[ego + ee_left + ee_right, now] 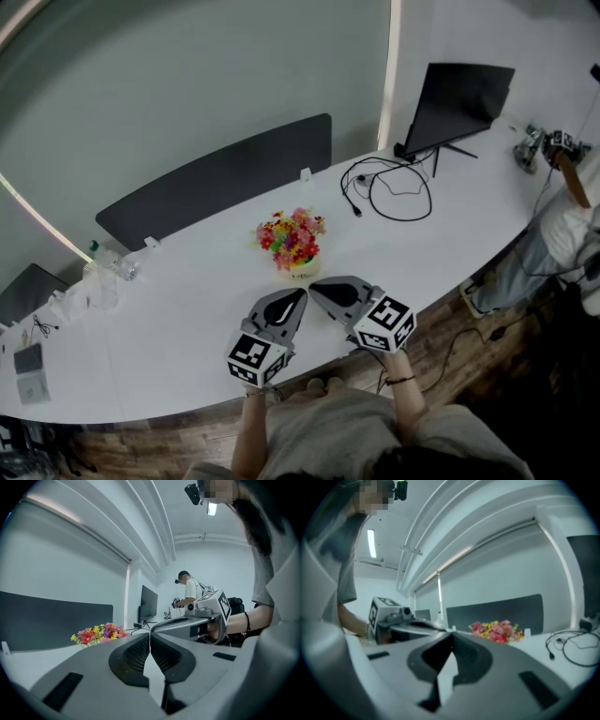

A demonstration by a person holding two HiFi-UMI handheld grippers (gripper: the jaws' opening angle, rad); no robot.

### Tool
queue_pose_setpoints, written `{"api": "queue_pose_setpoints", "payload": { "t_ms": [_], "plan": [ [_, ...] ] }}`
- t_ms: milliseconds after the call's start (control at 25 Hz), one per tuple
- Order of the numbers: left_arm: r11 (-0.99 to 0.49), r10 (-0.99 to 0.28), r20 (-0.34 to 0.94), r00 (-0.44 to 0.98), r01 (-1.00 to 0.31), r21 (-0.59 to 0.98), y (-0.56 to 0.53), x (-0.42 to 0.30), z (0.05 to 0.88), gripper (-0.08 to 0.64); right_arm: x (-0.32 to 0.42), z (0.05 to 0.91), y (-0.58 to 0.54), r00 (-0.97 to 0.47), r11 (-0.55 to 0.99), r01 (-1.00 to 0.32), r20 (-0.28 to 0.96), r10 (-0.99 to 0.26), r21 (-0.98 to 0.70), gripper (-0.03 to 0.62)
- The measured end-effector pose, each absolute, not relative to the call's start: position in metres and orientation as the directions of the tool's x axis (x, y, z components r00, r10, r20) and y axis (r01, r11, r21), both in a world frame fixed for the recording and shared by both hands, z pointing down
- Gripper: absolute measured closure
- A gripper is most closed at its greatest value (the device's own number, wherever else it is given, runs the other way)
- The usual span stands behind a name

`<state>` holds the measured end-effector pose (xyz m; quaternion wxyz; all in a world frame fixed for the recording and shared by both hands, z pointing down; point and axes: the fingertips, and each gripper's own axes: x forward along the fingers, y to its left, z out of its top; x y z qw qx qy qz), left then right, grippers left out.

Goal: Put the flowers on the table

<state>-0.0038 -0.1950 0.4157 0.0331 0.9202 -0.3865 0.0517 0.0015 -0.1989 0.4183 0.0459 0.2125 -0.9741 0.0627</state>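
A small bunch of red, pink and yellow flowers (292,238) stands upright on the white table (187,309), near its middle. It also shows in the left gripper view as flowers (98,633) and in the right gripper view as flowers (497,631). My left gripper (302,292) and right gripper (312,288) hover side by side just in front of the flowers, tips almost meeting. Both are shut with nothing between their jaws. Neither touches the flowers.
A black monitor (457,103) and a loop of black cable (398,187) lie at the table's right end. Clear plastic items (108,267) sit at the left, with dark panels (225,178) behind the table. Another person (572,220) stands at the far right.
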Motion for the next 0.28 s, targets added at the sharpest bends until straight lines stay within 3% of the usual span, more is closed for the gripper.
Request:
{"api": "queue_pose_setpoints", "payload": {
  "t_ms": [280],
  "plan": [
    [-0.720, -0.690, 0.109, 0.715, -0.694, -0.010, -0.198, 0.002, 0.409, 0.537, 0.002, 0.406, -0.202, -0.911, 0.909, -0.410, 0.081, -0.405, -0.071, 0.569]
  ]
}}
